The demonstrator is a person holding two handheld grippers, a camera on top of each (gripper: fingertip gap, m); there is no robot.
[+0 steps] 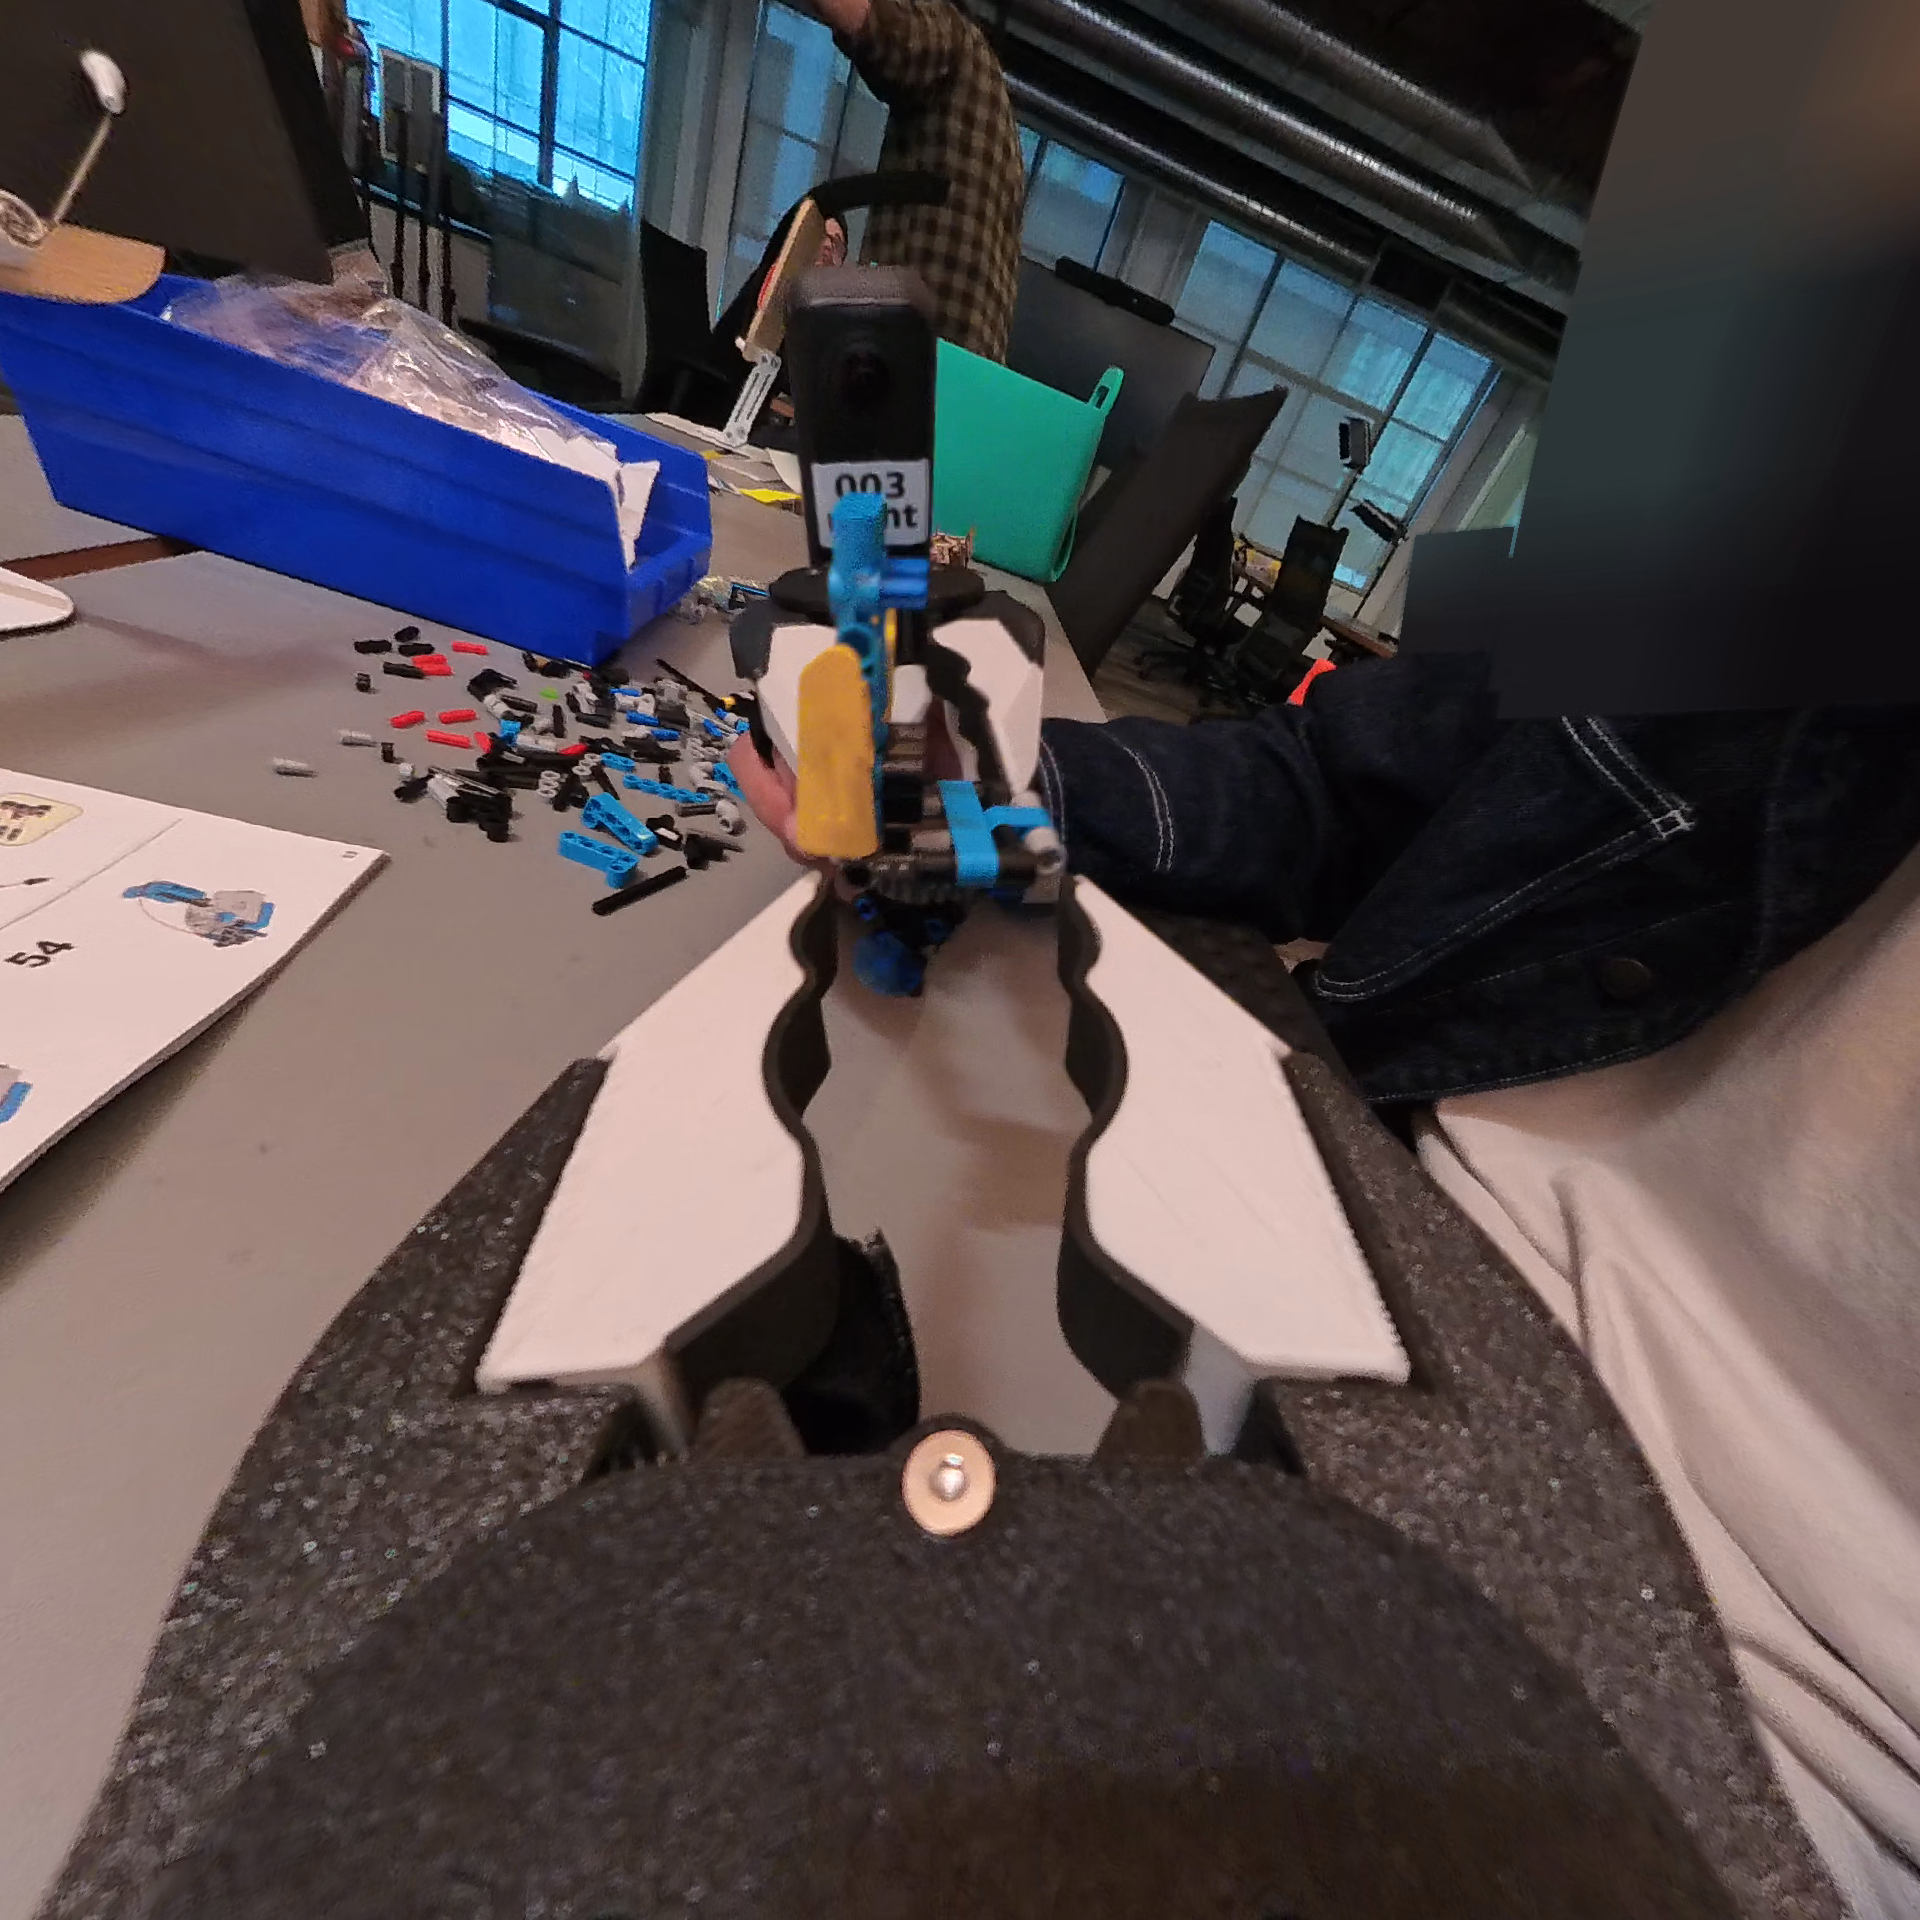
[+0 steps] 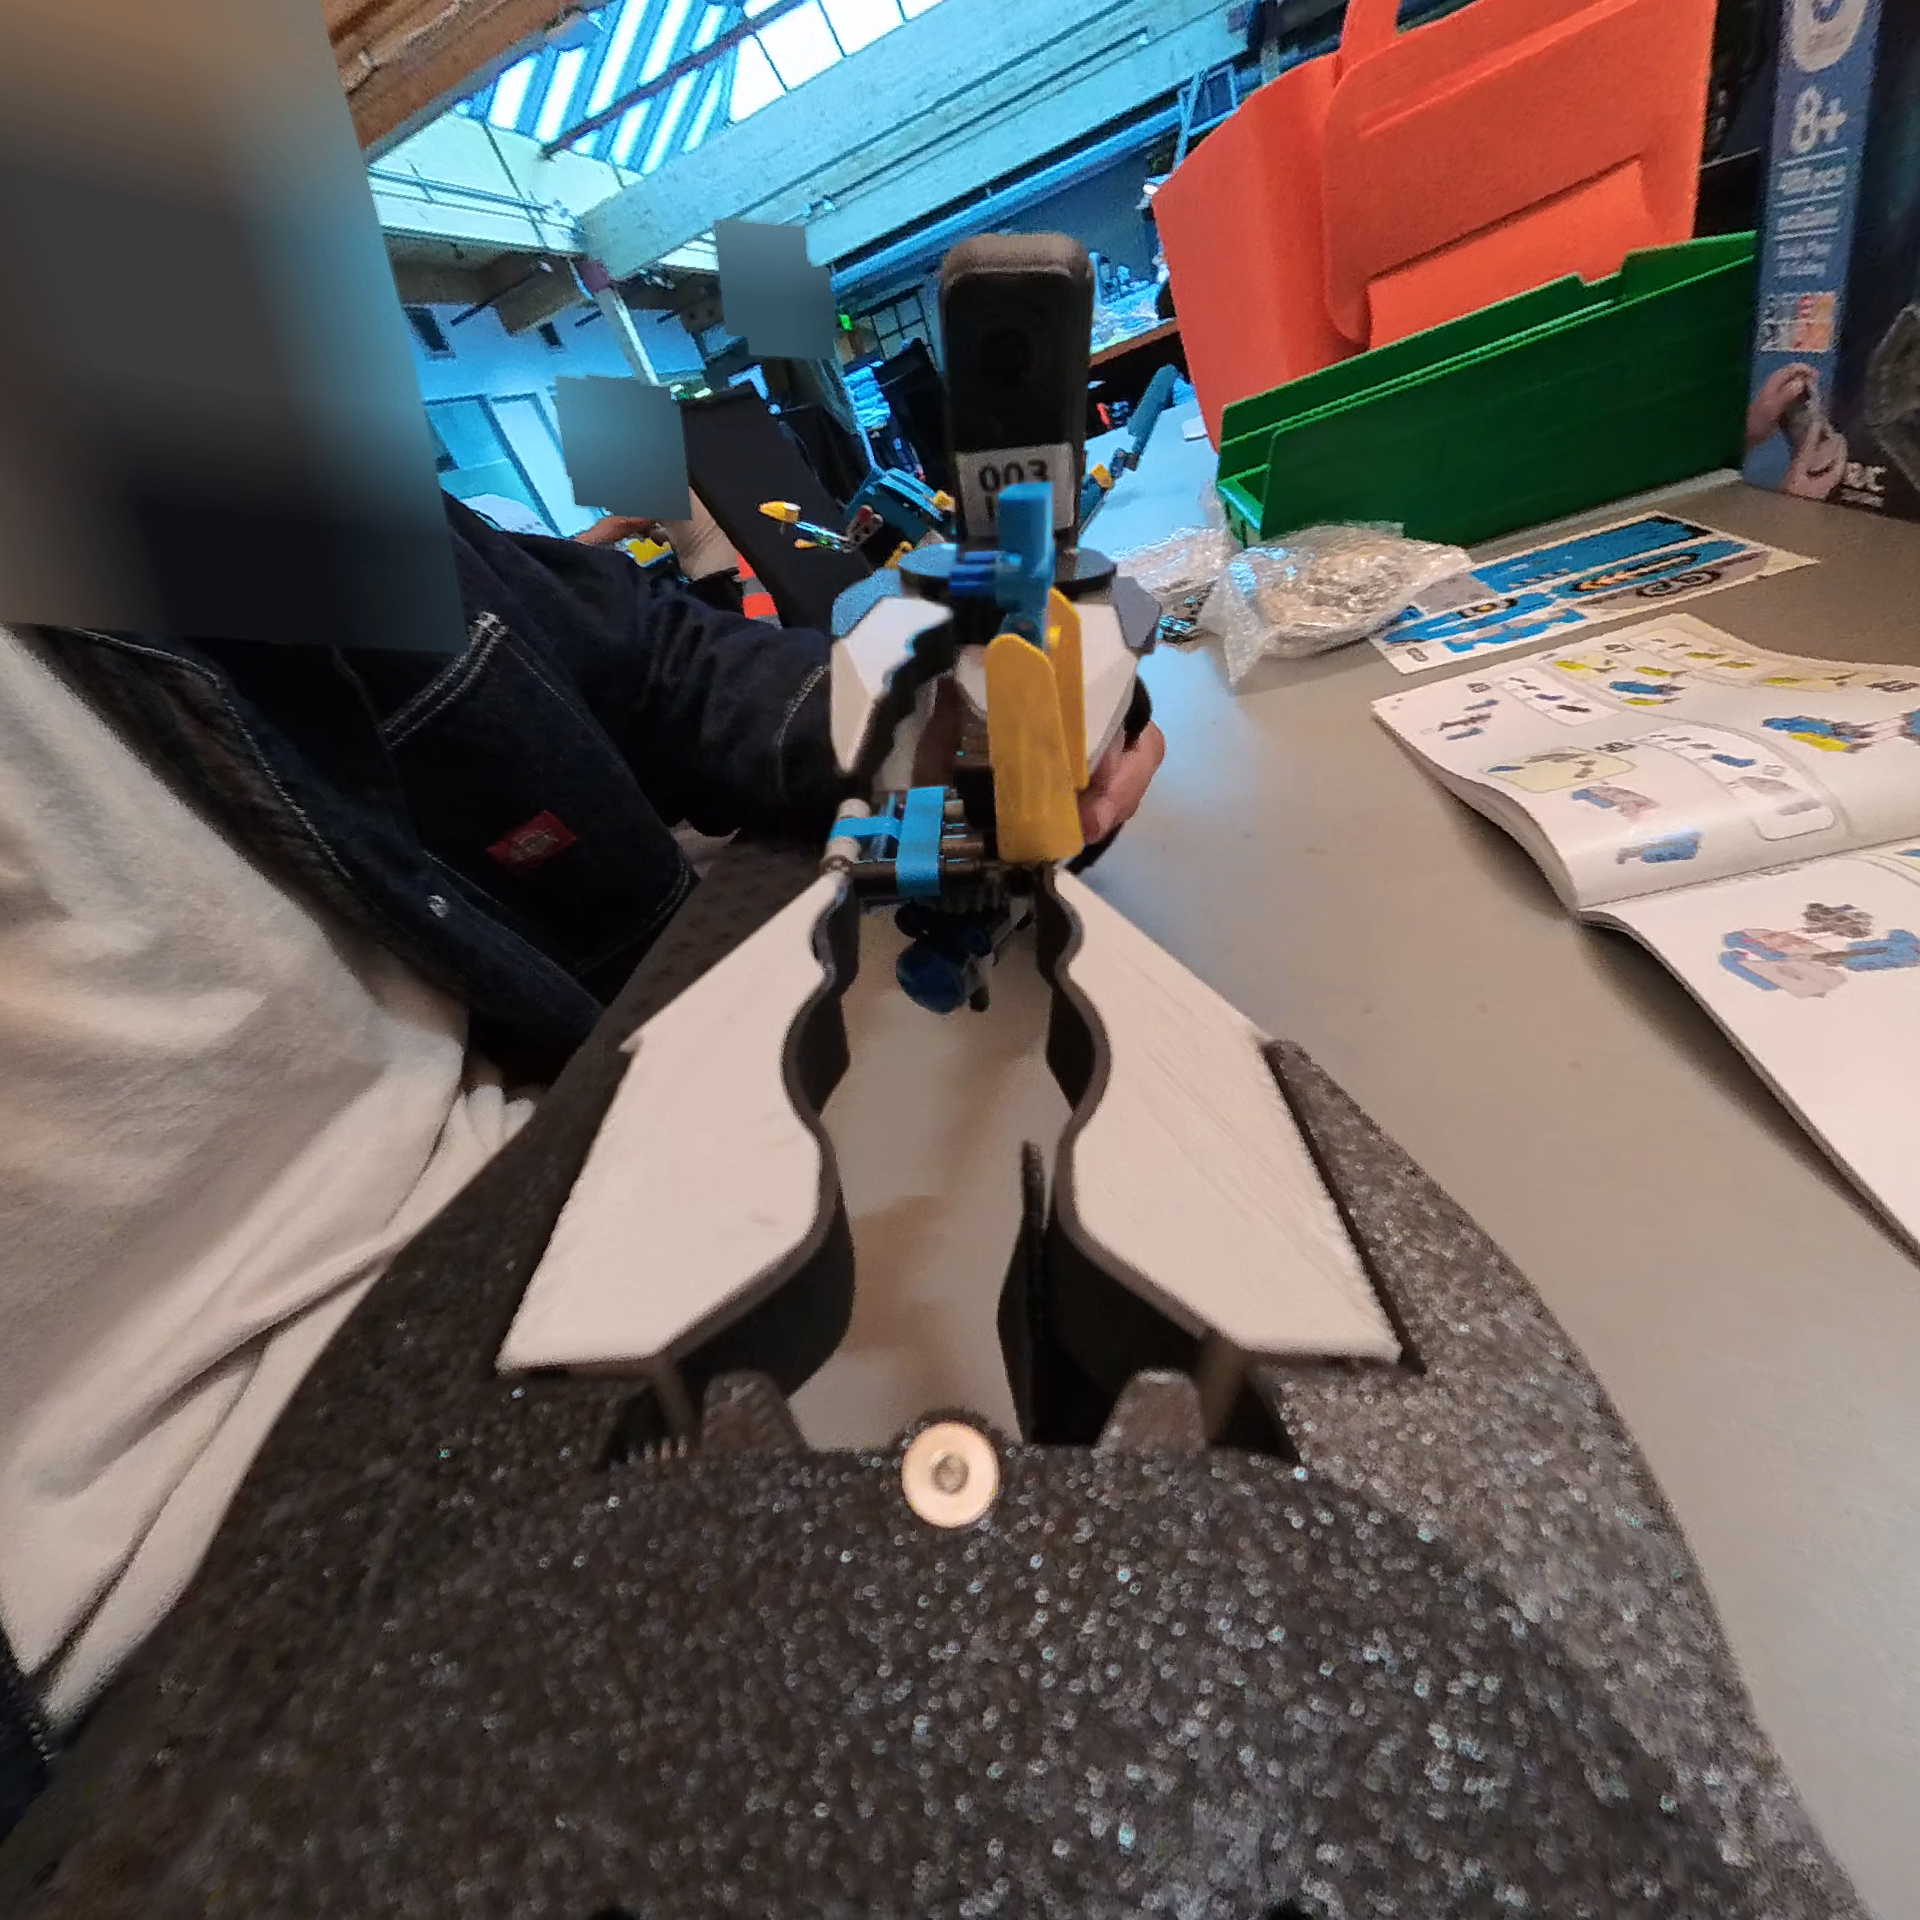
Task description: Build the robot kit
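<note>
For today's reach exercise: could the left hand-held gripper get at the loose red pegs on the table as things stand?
Probably not yet: the left hand-held gripper is shut on the brick model, so it has no free grip, though the table path to the red pegs looks open.

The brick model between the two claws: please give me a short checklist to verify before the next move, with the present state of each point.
1. Left claw closed on the brick model: ok.
2. Right claw closed on the same model: ok.
3. Model held clear of the grey table: ok, it is above the surface.
4. Yellow panel fully seated on the model: cannot tell.
5. Loose pieces away from both claws: ok, they lie beside the blue bin.
6. Instruction booklet open and in view: ok.
</note>
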